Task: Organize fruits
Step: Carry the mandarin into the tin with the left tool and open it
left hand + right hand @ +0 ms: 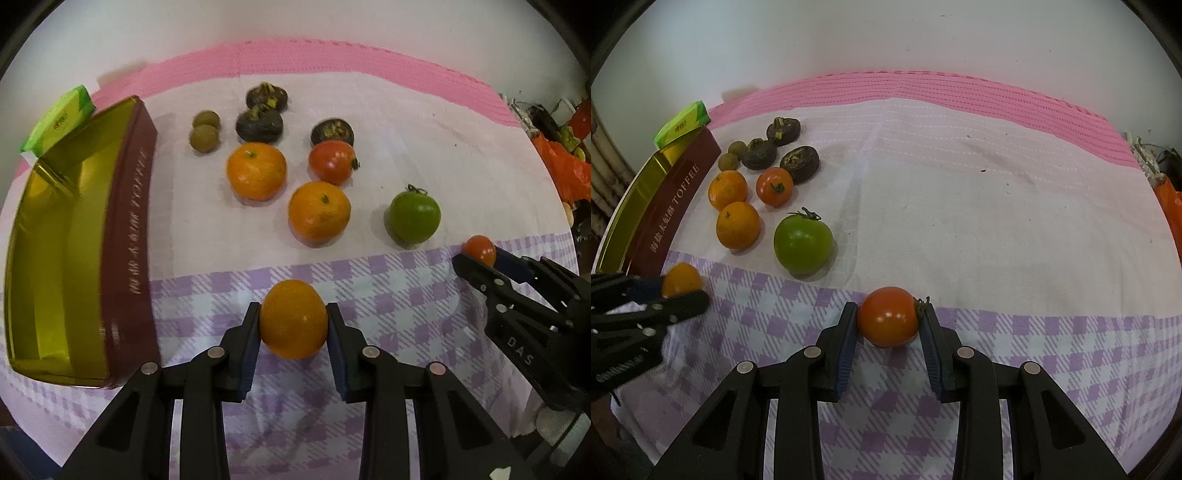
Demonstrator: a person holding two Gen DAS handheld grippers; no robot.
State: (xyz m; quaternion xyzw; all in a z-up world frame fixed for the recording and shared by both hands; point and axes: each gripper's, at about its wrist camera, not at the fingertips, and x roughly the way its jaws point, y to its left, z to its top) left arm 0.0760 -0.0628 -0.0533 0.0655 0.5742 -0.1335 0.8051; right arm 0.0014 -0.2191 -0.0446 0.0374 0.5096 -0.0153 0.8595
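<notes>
My left gripper (293,308) is shut on a small orange (293,325) just above the purple-check cloth; its pads press both sides. In the right wrist view my right gripper (890,308) is shut on a red tomato (888,317) with its stem to the right. Each gripper also shows at the edge of the other view with its fruit. On the white cloth beyond lie two oranges (256,171) (319,210), a red tomato (332,161), a green tomato (413,214), three dark wrinkled fruits (259,124) and two small brownish round fruits (204,138).
An open tin (129,229) with a gold inside and dark red wall stands at the left, nothing visible in it. A green packet (59,118) lies behind it. A pink mat (923,88) borders the far edge. Clutter sits off the table at the right.
</notes>
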